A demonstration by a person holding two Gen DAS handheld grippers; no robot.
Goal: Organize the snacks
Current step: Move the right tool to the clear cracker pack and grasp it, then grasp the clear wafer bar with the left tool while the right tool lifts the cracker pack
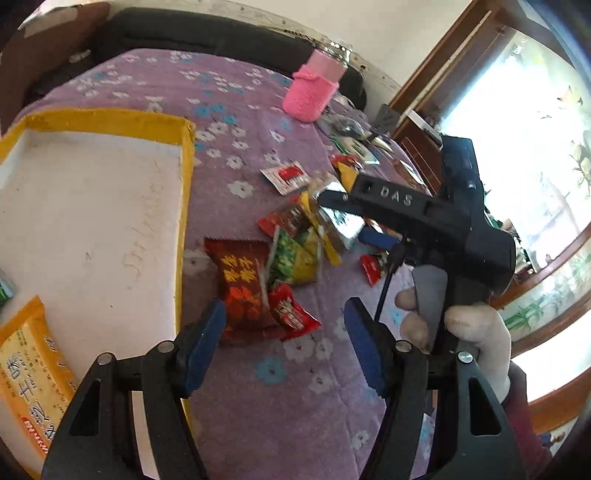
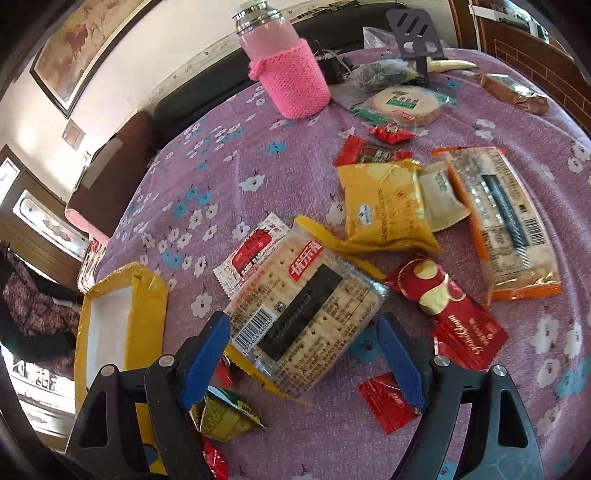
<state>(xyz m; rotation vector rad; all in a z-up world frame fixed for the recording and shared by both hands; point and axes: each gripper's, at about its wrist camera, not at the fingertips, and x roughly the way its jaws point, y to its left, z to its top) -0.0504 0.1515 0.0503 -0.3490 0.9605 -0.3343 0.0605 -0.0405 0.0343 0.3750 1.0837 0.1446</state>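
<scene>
Snacks lie scattered on a purple flowered tablecloth (image 2: 229, 155). In the right wrist view my right gripper (image 2: 303, 356) stands open, straddling a clear pack of crackers (image 2: 306, 314). Its blue pads sit at the pack's two sides, and I cannot tell whether they touch it. My left gripper (image 1: 284, 343) is open just above a brown-red snack bag (image 1: 240, 291) and a small red packet (image 1: 293, 314), which lie between its fingertips. A yellow-rimmed white box (image 1: 103, 118) stands to its left, also seen in the right wrist view (image 2: 147, 295). A gloved hand (image 1: 476, 325) holds the right gripper's handle.
A bottle in a pink knitted sleeve (image 2: 291, 81) stands at the far side. Nearby lie a yellow bag (image 2: 384, 203), a long orange-edged pack (image 2: 506, 221), a red wrapper (image 2: 458, 317), a round biscuit pack (image 2: 406, 103) and a black stand (image 2: 417, 33). A dark sofa runs behind.
</scene>
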